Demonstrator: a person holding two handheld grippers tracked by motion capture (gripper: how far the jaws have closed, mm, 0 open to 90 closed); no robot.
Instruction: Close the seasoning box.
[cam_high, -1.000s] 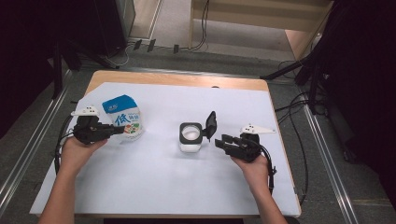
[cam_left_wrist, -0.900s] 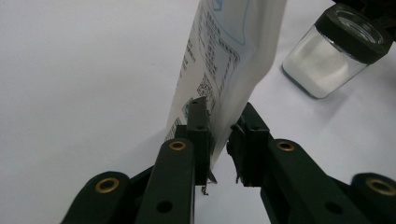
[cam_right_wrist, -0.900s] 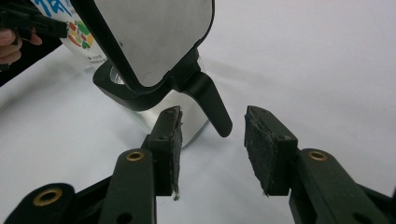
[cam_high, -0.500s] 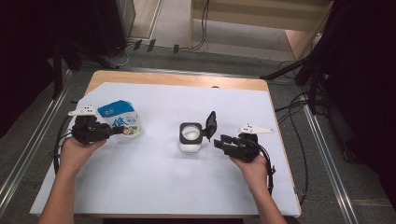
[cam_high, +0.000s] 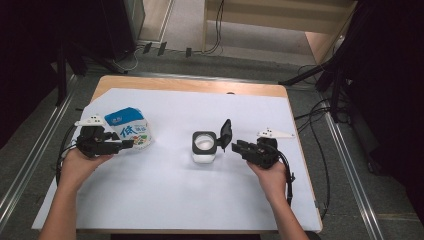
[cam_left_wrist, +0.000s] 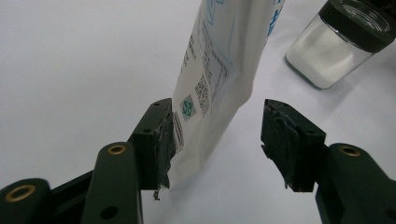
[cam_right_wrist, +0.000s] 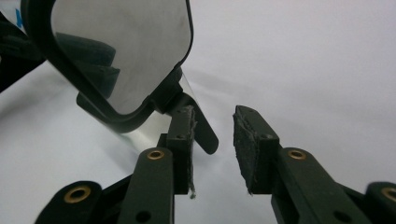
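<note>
A blue and white pouch (cam_high: 131, 129) stands on the white mat at the left. My left gripper (cam_high: 124, 144) is open around its lower corner. In the left gripper view the pouch (cam_left_wrist: 219, 70) touches the left pad (cam_left_wrist: 164, 140) and is clear of the right pad. A clear glass jar (cam_high: 204, 146) of white powder sits mid-table with its black hinged lid (cam_high: 226, 134) flipped up. My right gripper (cam_high: 236, 146) is just right of the lid, open by a narrow gap. In the right gripper view the lid (cam_right_wrist: 116, 51) rises beside the left finger (cam_right_wrist: 182, 135), with nothing between the pads.
The white mat (cam_high: 165, 200) covers most of the wooden table (cam_high: 190, 85). Cables trail from both grippers over the table's sides. The jar (cam_left_wrist: 341, 42) stands right of the pouch in the left gripper view. Dark stands and floor cables surround the table.
The pouch has shifted slightly and stands a little more upright at my left gripper. The right gripper has hardly moved beside the lid.
</note>
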